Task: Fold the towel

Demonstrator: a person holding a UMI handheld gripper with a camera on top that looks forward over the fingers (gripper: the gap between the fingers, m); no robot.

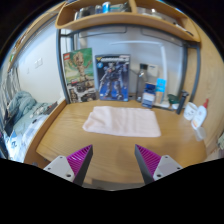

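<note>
While the hand-held gripper (113, 165) hangs wide and empty short of the towel (122, 121) on the worktop (60, 135), approach should target one near corner, pinching low.

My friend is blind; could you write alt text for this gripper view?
A white towel lies flat on a wooden desk, beyond the open gripper with purple pads. Behind it, two figure boxes stand against the wall under a wooden shelf.
</note>
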